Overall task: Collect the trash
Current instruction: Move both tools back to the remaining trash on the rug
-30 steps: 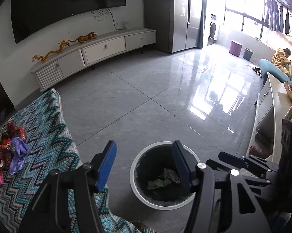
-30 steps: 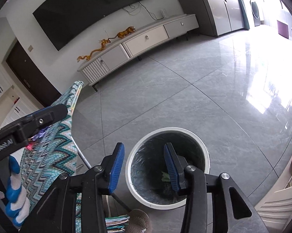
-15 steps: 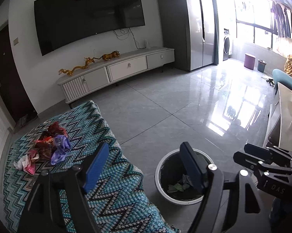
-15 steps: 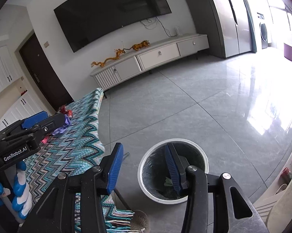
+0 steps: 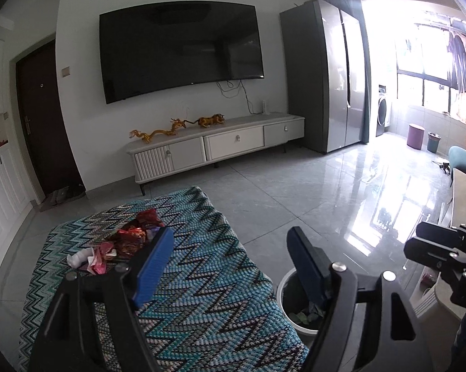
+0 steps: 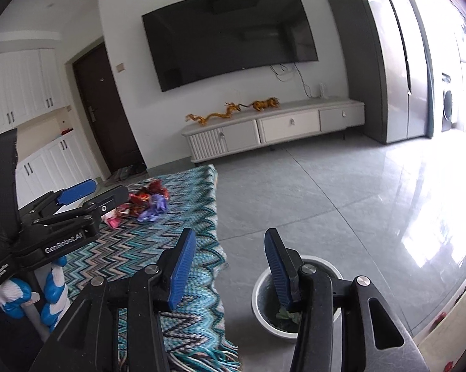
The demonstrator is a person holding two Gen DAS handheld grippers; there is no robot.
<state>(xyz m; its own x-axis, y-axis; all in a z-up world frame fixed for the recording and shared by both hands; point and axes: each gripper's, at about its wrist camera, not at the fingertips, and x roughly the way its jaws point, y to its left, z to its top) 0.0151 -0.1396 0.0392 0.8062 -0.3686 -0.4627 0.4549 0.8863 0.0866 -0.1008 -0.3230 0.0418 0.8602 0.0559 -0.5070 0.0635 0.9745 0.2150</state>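
Both empty: left gripper point(image 5: 230, 263) wide, right gripper point(image 6: 230, 266) narrower | view lifted off round white bin point(image 6: 261, 297) | crumpled red-purple wrappers point(image 5: 124, 241), centre-left on zigzag-cloth table point(image 5: 202, 294), next.

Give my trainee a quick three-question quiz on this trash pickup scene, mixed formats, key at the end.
1. True or false: the left gripper is holding a wrapper.
2. Where does the pile of wrappers lie? A) on the zigzag cloth B) in the bin C) on the TV cabinet
3. Fill in: the bin stands on the ____, beside the cloth-covered surface.

Key:
1. False; both grippers are empty, the right gripper too.
2. A
3. floor
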